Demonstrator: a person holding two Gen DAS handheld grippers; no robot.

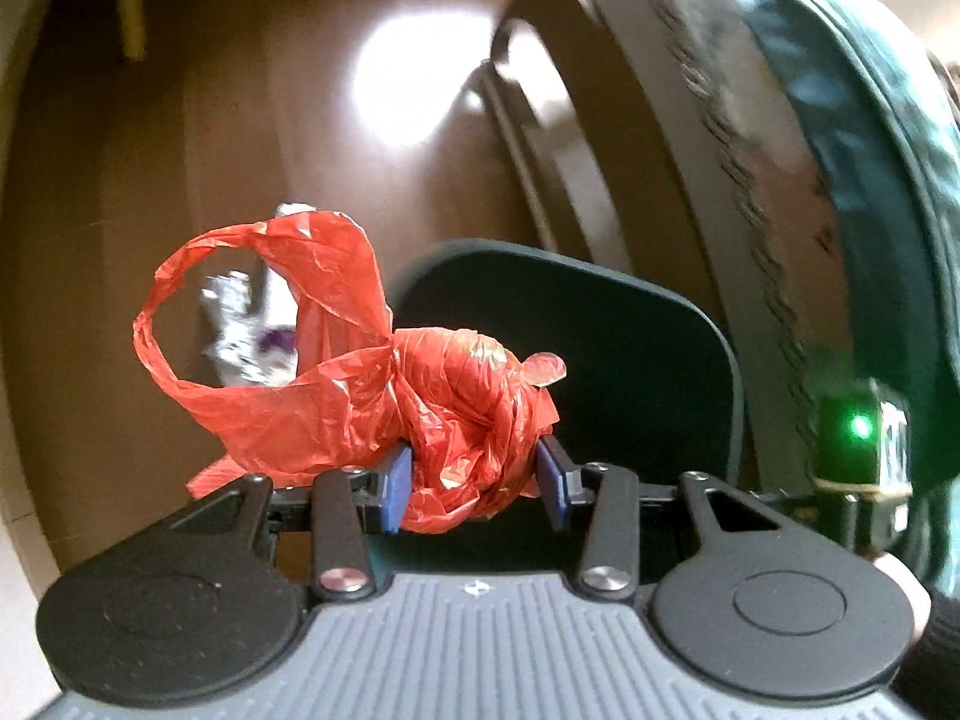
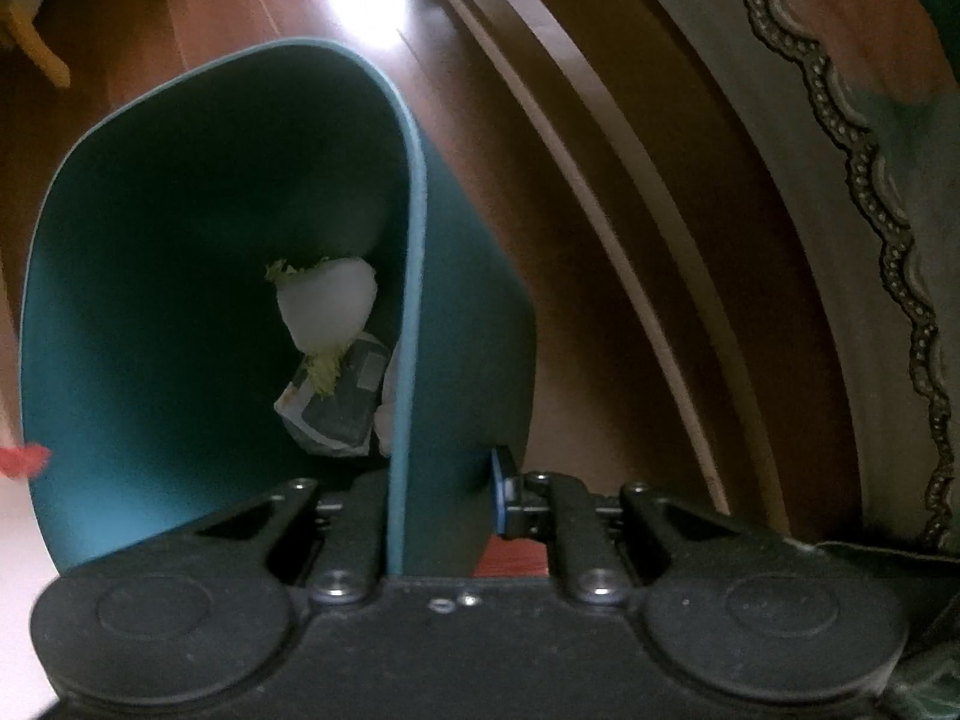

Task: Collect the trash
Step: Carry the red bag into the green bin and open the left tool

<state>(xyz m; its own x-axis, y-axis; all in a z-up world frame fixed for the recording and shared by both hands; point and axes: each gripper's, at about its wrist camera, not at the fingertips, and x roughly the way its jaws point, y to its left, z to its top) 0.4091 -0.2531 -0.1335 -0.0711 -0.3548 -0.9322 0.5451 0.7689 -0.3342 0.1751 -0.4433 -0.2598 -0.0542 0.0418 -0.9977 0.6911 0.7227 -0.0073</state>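
The left gripper (image 1: 474, 480) is pinching a knotted red plastic bag (image 1: 432, 402) between its blue pads (image 1: 396, 483), the jaws standing at a middling width around the crumpled knot. The bag's loop handle is sticking up and to the left, and its body is bulging forward past the pads. Behind the loop, a crumpled silver-and-purple wrapper (image 1: 246, 330) is lying on the brown wooden floor (image 1: 180, 150), blurred. Just beyond the bag, the dark teal bin (image 1: 576, 348) is showing its rim.

The right gripper (image 2: 444, 492) is clamping the wall of that teal bin (image 2: 198, 252), one finger inside and the blue pad (image 2: 499, 489) outside against the wall, the jaws fairly narrow. Inside the bin, a white vegetable stub with green leaf bits (image 2: 327, 306) is resting on a printed packet (image 2: 336, 402). A scrap of the red bag is peeking in at the left edge of this view.

To the right, a piece of furniture draped in patterned cloth (image 2: 840, 192) is crowding in close, while the floor is opening out to the left and ahead.
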